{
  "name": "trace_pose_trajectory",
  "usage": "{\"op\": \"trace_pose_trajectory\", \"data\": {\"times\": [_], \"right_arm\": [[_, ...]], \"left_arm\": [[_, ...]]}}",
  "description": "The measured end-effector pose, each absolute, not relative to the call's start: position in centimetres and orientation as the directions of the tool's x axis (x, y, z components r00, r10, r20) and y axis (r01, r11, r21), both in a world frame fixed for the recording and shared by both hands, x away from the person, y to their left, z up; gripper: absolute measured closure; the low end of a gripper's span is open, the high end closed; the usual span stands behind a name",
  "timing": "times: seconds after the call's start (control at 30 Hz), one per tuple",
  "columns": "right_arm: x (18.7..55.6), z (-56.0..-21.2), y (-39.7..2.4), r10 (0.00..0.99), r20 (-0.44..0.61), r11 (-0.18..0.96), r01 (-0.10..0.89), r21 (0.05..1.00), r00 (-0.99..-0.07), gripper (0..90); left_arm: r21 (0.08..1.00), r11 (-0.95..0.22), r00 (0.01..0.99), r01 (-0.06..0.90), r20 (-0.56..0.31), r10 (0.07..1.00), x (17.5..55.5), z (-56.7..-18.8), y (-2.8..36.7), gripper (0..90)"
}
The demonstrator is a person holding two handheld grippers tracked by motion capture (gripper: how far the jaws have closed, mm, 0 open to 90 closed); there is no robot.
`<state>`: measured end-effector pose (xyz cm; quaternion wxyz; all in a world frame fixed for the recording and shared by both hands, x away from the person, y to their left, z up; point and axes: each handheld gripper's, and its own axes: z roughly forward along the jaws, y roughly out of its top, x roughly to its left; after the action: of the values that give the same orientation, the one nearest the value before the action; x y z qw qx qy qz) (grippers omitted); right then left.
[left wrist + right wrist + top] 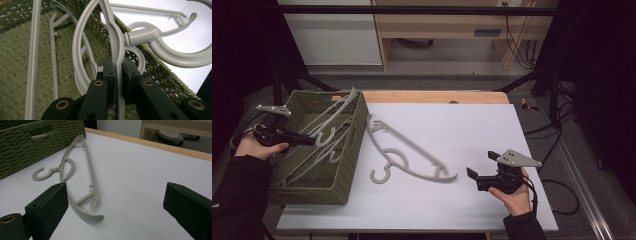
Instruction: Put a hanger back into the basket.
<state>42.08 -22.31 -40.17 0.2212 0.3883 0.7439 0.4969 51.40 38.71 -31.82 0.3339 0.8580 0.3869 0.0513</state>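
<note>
Presently, the left gripper [307, 140], entering the high view from about 9 o'clock, reaches into the green woven basket [343, 192] that stands at the tabletop's [472, 130] left edge. In the left gripper view its fingers [109, 75] are closed almost fully, pinching the thin neck bar of a grey plastic hanger [113, 37] just below the swivel hook [175, 53], so the held hanger stands partly upright among two or three others that lie in the basket, one of them leaning over the far rim toward 12 o'clock. A second hanger, the loose hanger [409, 155], lies flat on the white tabletop just right of the basket, its hook pointing toward 6 o'clock; it is apart from both grippers. The right gripper [484, 172] rests near the tabletop's 4 o'clock corner, with its fingers [48, 205] spread wide and nothing between them; the right gripper view shows the loose hanger ahead toward 11 o'clock. Judged from this arrangement, the step in hand is moving hangers between the basket and the tabletop, though the direction cannot be told. The next move calls for keeping the pinch firm while guiding the held hanger clear of its neighbours, whose hooks and bars could snag.
</note>
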Motion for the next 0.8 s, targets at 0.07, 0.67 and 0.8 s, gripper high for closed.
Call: {"op": "trace_pose_trajectory", "data": {"times": [0.07,0.67,0.8], "right_arm": [[42.1,-40.2,-22.3,0.798,0.058,0.204,0.359,0.910,-0.600,5.9],[42.0,-40.1,-22.3,0.800,0.058,0.200,0.356,0.913,-0.597,5.9],[42.0,-40.1,-22.3,0.798,0.059,0.200,0.355,0.913,-0.600,5.9]], "left_arm": [[0.600,-0.480,0.685,0.640,-0.162,0.710,51.6,-32.2,38.5,82.4],[0.532,-0.480,0.636,0.697,-0.150,0.757,52.9,-35.5,37.7,82.2],[0.544,-0.464,0.628,0.699,-0.158,0.762,53.0,-36.0,37.5,82.3]]}}
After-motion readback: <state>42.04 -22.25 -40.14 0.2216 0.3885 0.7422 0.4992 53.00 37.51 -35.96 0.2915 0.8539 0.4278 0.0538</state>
